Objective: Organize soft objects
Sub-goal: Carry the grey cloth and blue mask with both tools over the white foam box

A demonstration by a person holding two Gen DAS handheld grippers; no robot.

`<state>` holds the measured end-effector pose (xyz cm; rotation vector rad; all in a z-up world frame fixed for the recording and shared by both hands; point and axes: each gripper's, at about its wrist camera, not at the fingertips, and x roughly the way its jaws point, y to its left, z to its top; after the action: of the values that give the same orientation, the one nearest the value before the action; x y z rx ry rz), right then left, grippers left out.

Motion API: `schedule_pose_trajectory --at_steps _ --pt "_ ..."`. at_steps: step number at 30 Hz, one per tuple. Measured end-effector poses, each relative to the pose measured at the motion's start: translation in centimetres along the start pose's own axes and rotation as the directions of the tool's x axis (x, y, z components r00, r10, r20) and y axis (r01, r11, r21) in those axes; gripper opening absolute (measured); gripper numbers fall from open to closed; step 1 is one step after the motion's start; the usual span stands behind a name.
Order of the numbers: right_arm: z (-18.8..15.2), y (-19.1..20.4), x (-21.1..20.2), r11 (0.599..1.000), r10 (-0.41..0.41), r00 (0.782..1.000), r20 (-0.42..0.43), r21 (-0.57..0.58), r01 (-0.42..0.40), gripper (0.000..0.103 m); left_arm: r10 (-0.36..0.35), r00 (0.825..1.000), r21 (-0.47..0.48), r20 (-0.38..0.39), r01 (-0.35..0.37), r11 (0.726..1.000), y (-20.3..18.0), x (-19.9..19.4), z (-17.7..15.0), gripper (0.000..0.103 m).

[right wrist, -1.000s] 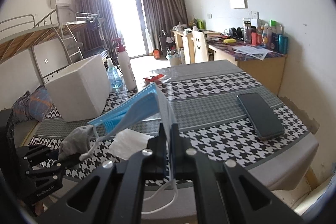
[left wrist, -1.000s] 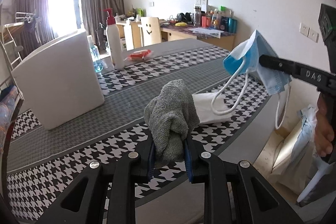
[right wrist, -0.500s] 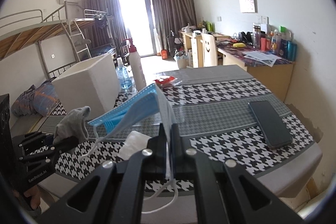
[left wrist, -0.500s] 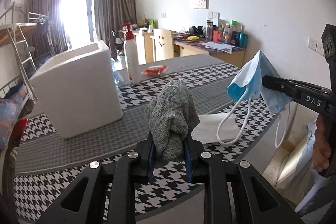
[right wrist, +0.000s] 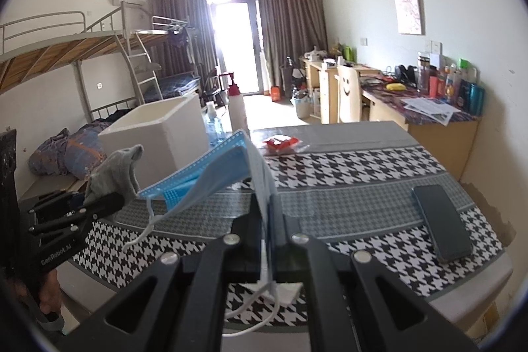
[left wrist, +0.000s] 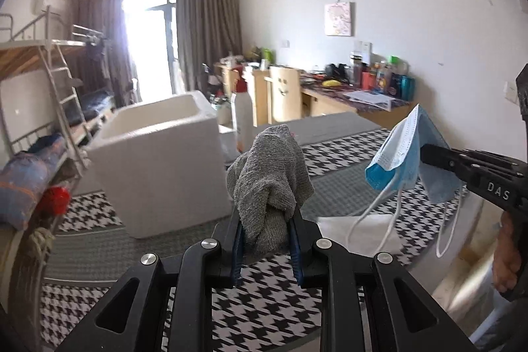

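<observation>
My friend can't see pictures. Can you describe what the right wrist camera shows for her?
The right gripper pinches a blue pleated face mask above a black-and-white houndstooth table. At left, the left gripper holds a grey knitted cloth near a white foam box; a black phone lies right.

Grey knitted cloth [left wrist: 269, 187]: bunched and knotted into an upright lump, pinched at its lower end between the closed fingers of the left gripper [left wrist: 266, 248] and rising above them, clear of the table. Texture coarse, one loose flap drooping toward the right gripper.

Blue surgical mask [right wrist: 211, 175]: folded, pleated, white on its inner face, clamped by one edge in the closed right gripper [right wrist: 266, 220]. The body fans out up and to the left of those fingers; white ear loops [right wrist: 254, 312] dangle below them. Mask and cloth are near, not touching.
</observation>
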<state>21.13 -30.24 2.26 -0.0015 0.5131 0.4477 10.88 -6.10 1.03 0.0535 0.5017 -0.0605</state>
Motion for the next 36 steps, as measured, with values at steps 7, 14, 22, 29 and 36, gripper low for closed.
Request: schedule_pose_trajectory --at_steps 7,14,22,29,36 --pt "1.3 1.3 0.8 0.999 0.039 0.999 0.015 -0.032 -0.039 0.006 0.038 0.999 -0.013 0.009 -0.038 0.999 1.3 0.0 1.4 0.025" --pt "2.7 2.5 1.3 0.996 0.072 0.997 0.033 -0.056 -0.070 0.006 0.060 0.998 -0.031 0.022 -0.059 0.998 2.3 0.0 3.0 0.025" --pt "4.2 3.5 1.9 0.992 0.104 0.994 0.043 -0.071 -0.101 0.006 0.115 0.992 -0.077 0.043 -0.112 0.991 4.0 0.2 4.5 0.025" --pt "5.7 4.2 2.9 0.990 0.126 0.991 0.046 -0.074 -0.123 0.006 0.146 0.987 -0.090 0.068 -0.140 0.986 5.2 0.3 6.1 0.025" --pt "7.1 5.0 4.2 0.988 0.131 0.990 0.043 -0.083 -0.127 0.006 0.183 0.979 -0.097 0.086 -0.174 0.980 6.1 0.6 7.2 0.025"
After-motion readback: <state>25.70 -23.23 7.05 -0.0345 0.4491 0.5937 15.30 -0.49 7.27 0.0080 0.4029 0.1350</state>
